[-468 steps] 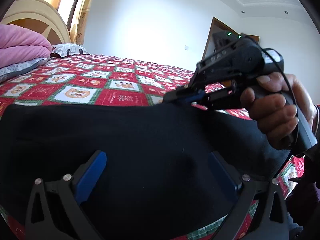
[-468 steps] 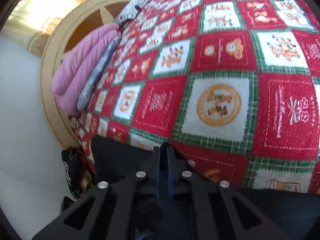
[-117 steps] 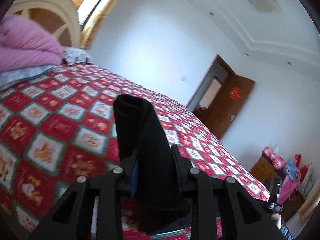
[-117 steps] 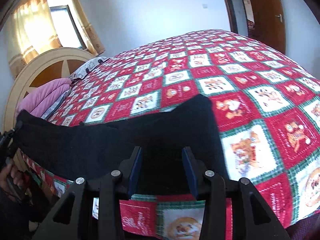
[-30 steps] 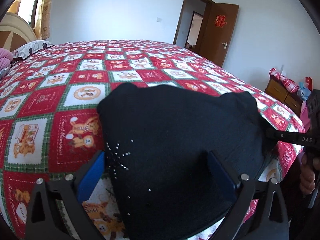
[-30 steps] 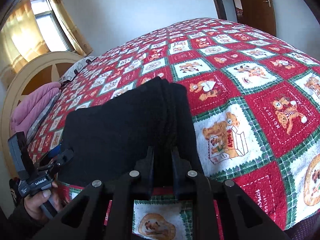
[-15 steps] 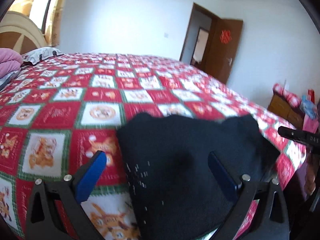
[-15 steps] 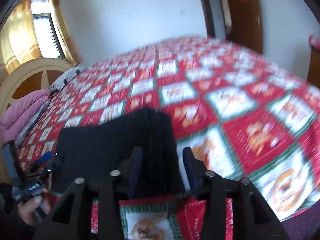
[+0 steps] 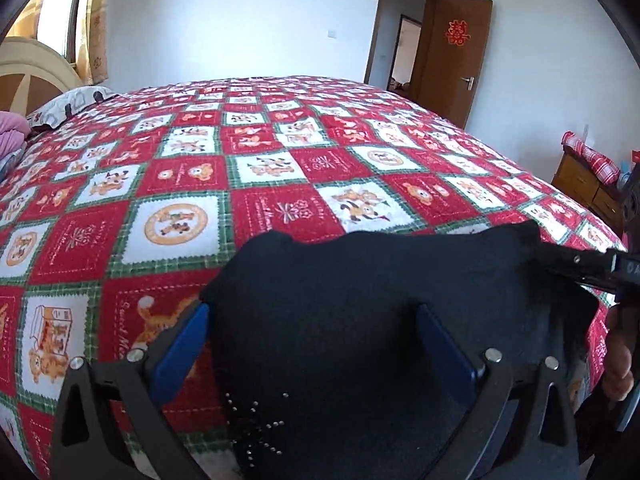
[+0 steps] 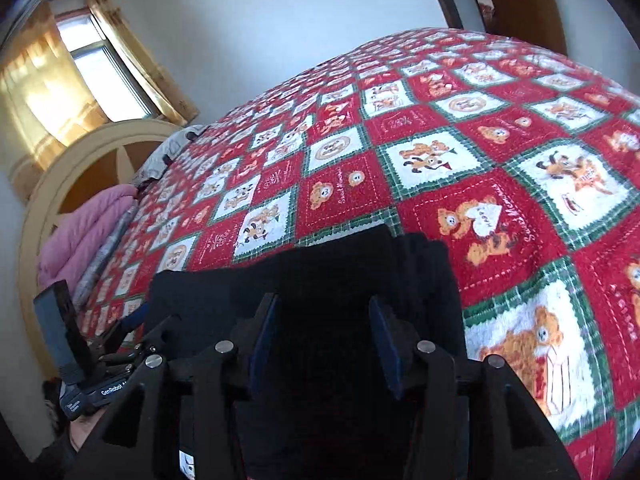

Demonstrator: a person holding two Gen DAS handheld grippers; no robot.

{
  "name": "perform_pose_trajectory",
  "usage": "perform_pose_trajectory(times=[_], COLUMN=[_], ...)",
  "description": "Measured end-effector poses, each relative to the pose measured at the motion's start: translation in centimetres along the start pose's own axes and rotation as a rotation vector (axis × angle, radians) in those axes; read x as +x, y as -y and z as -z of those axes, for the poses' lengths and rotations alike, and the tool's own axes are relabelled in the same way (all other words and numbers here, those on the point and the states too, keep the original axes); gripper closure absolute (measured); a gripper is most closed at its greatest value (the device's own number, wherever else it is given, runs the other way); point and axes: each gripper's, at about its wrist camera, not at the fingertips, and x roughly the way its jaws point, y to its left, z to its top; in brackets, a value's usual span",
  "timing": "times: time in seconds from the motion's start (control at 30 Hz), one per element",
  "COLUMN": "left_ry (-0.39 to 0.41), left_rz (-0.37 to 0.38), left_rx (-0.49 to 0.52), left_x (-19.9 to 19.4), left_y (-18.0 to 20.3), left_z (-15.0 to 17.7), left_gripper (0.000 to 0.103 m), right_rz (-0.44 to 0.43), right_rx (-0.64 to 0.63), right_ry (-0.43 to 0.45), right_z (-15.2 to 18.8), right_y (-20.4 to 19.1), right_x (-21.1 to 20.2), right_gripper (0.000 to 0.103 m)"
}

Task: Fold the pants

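Observation:
Black pants [image 9: 380, 280], folded into a compact pile with a small rhinestone pattern [image 9: 256, 428], lie on the quilt at the bed's near edge. My left gripper [image 9: 312, 340] is wide open above the pile, its blue pads [image 9: 180, 344] well clear of the cloth on both sides. In the right wrist view the pants [image 10: 320, 272] run under my right gripper [image 10: 324, 336], whose jaws stand apart with the dark fabric below and between them, not pinched. The right gripper [image 9: 592, 264] shows at the pile's right corner, and the left gripper [image 10: 100, 360] at its left end.
A red, green and white patchwork quilt [image 9: 280, 160] covers the bed. A cream headboard [image 10: 80, 168], a pink blanket [image 10: 80, 236] and a pillow [image 9: 72, 104] are at the head end. A brown door [image 9: 452, 60] and a wooden dresser [image 9: 580, 184] stand beyond the bed.
The right gripper's jaws, shut on the pants' folded edge a second ago, have parted and let go. Both grippers have drawn back a little from the pile. The left stays open.

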Motion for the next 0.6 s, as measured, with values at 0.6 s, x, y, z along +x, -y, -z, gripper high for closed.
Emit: perform_pose_trajectory(times=[0.6], left_ry=[-0.035], left_rz=[0.043], left_rx=[0.077], left_x=[-2.4], left_y=[3.3], left_z=[2.6], left_gripper=[0.000], right_rz=[0.303], right_rx=[-0.272], right_ry=[-0.032], right_z=[5.7], right_y=[-2.8], right_x=[-3.6], right_gripper=[0.045])
